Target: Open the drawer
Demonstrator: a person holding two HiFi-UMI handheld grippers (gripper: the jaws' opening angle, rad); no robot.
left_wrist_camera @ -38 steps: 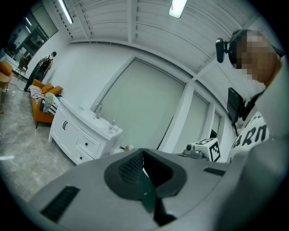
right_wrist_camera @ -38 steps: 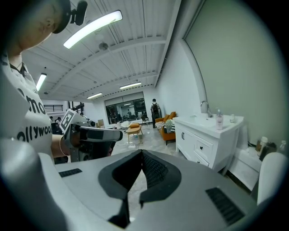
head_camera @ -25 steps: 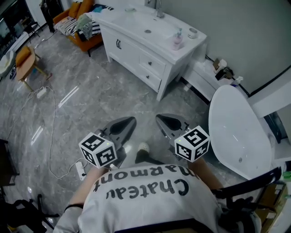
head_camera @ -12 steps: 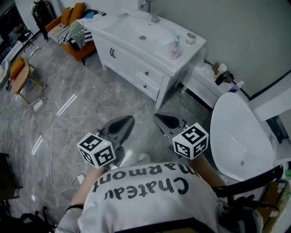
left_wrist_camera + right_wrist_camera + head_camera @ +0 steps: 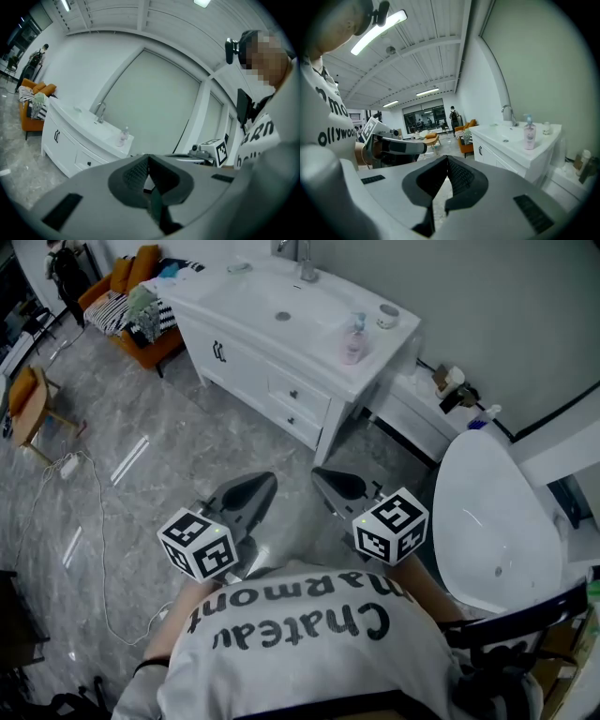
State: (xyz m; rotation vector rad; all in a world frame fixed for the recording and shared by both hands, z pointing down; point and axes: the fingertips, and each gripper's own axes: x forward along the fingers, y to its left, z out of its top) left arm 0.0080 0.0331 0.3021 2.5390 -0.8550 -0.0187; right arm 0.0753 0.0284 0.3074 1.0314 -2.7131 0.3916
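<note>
Ok so, the drawer. There are actually two, stacked in the right-hand part of the white vanity, which stands far across the grey floor from me. The upper drawer and the lower drawer both sit flush shut. Each has a small dark knob, and I can't tell which one the task means, though I'd guess the top one. Left of them are the cabinet doors. Up on the counter is the sink, with a pink soap bottle near the right end.

Both grippers are near me, well apart from the vanity and pointing roughly at it. The left gripper has its jaws pressed together with nothing in them. Same for the right gripper: jaws meeting, empty.

So I'd call this the approach, with none of the actual opening done yet. Next move as I see it:
- close the gap to the vanity
- pick a gripper (the right one looks better lined up, I think) and part its jaws
- get them round a knob, clamp, and pull straight back toward me

Those knobs are tiny, so aim matters.

Versus a second ago, the vanity has slid a bit left and toward me in the head view and looks nearer. The grippers hold the same spot in frame, still closed. The shoe toe that peeked out between them is gone from view.
</note>
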